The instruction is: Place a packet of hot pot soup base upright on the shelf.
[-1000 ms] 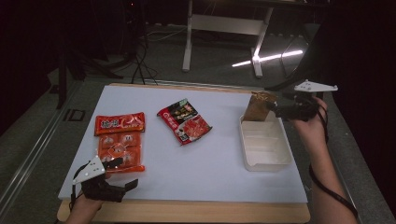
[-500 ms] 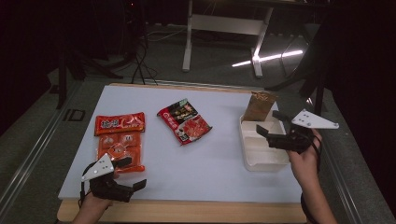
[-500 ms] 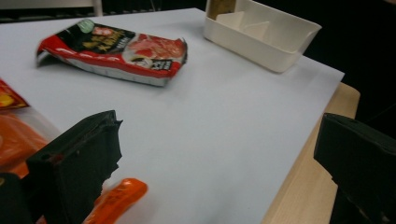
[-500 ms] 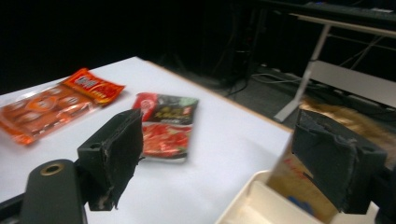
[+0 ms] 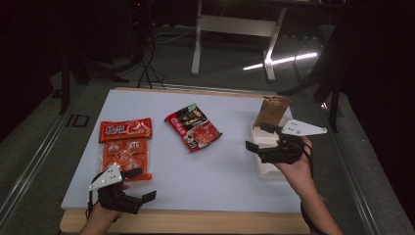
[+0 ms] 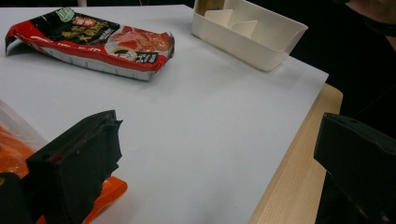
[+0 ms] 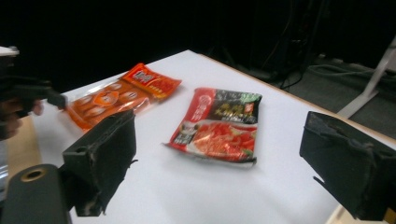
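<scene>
Aiming my empty, wide-open right gripper (image 5: 263, 140) at the red sauce packet (image 5: 194, 128) at ten o'clock: I am judging it light, soft, slippery, best pinched at an edge.

Two black handheld grippers, bare forearms

Left gripper (image 5: 139, 200) and right gripper (image 5: 256, 139): chunky black jaws with worn edges, a pale three-cornered plate on each.

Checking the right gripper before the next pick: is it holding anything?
No, the right gripper has its jaws wide apart with nothing between them, facing the red packet.
</scene>
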Demonstrator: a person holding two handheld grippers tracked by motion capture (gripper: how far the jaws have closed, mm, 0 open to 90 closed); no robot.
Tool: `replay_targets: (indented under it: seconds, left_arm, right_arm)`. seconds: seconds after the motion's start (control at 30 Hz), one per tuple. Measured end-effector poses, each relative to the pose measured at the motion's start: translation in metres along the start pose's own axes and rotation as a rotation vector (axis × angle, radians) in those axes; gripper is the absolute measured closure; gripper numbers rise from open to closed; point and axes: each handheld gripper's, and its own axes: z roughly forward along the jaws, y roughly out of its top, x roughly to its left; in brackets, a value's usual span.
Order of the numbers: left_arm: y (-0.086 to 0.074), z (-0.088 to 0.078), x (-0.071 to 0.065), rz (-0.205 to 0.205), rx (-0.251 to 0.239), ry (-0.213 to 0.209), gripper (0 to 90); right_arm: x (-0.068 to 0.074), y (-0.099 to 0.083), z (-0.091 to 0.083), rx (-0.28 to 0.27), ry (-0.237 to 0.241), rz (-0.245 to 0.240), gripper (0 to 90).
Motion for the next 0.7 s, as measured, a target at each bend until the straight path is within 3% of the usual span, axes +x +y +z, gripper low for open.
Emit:
replay_targets:
  seconds: [0.1,0.2,0.27,0.37,0.4,0.63,0.7]
  left_arm:
    - [-0.001,-0.001,0.001,0.0,-0.011,0.007,0.9]
    - [-0.001,-0.002,0.003,-0.001,-0.016,0.012,0.9]
    - [-0.002,-0.003,0.003,-0.004,-0.021,0.014,0.9]
    - [-0.002,-0.004,0.004,-0.004,-0.024,0.015,0.9]
    - [-0.002,-0.004,0.004,-0.004,-0.025,0.014,0.9]
    - [-0.002,-0.005,0.005,-0.003,-0.028,0.012,0.9]
    - [-0.002,-0.005,0.005,-0.003,-0.028,0.008,0.9]
  right_arm:
    - [0.001,0.005,0.019,0.025,0.018,-0.022,15.2]
    - [0.001,0.009,0.037,0.057,0.034,-0.006,22.5]
    - [0.001,0.012,0.049,0.095,0.021,-0.015,36.1]
    - [-0.005,0.015,0.066,0.128,0.01,0.025,58.7]
    - [-0.007,0.015,0.071,0.147,0.012,0.013,64.1]
    - [-0.021,0.017,0.109,0.243,-0.013,0.057,90.0]
    - [-0.024,0.016,0.119,0.261,-0.016,0.062,90.0]
